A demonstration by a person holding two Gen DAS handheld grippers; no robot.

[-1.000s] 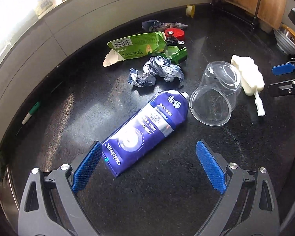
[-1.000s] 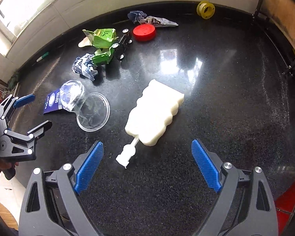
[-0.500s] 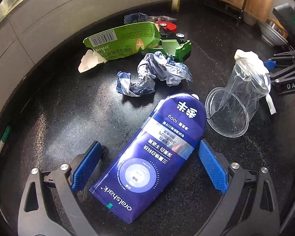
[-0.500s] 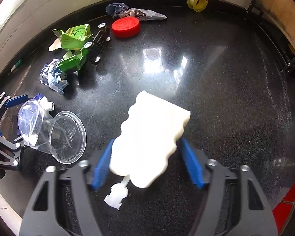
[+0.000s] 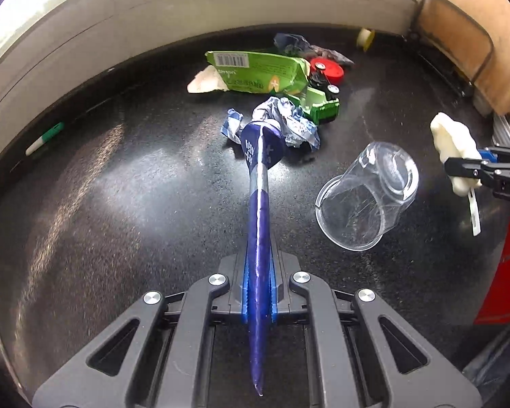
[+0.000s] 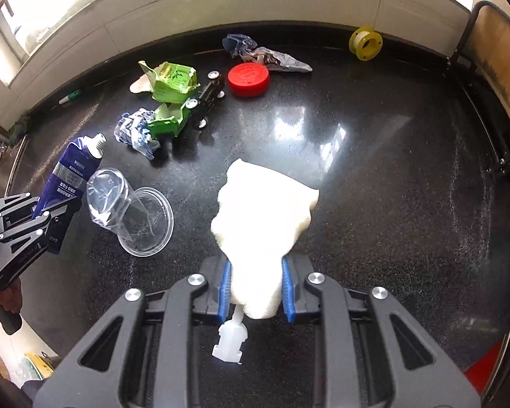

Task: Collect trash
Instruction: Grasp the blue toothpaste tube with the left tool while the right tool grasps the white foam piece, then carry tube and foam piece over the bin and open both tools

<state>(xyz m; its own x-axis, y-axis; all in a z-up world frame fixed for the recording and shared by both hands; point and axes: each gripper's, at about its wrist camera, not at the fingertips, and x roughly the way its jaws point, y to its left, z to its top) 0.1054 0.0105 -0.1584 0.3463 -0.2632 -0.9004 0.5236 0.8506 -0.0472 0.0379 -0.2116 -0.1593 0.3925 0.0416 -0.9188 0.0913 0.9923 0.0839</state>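
Observation:
My left gripper (image 5: 257, 297) is shut on a flattened blue toothpaste tube (image 5: 259, 224), held edge-on and lifted off the black counter; the same tube (image 6: 72, 173) shows in the right wrist view, clamped in that gripper (image 6: 47, 219). My right gripper (image 6: 256, 289) is closing on a white foam sponge head (image 6: 265, 217), its blue pads pressing both sides and a white plastic stub (image 6: 229, 340) hanging below. The sponge (image 5: 454, 146) also shows at the right of the left wrist view. A clear plastic cup (image 5: 367, 200) lies on its side between the two.
On the counter lie a green carton (image 5: 258, 71), crumpled blue-white paper (image 5: 282, 124), a green toy truck (image 6: 183, 115), a red lid (image 6: 248, 78), a crumpled wrapper (image 6: 265, 52), a yellow tape spool (image 6: 365, 42) and a green-capped marker (image 5: 46, 137). A light wall runs behind.
Both grippers went from open to shut: the left lowered around the toothpaste tube and lifted it edge-on; the right lowered over the sponge and squeezed it. The cup has shifted a little.

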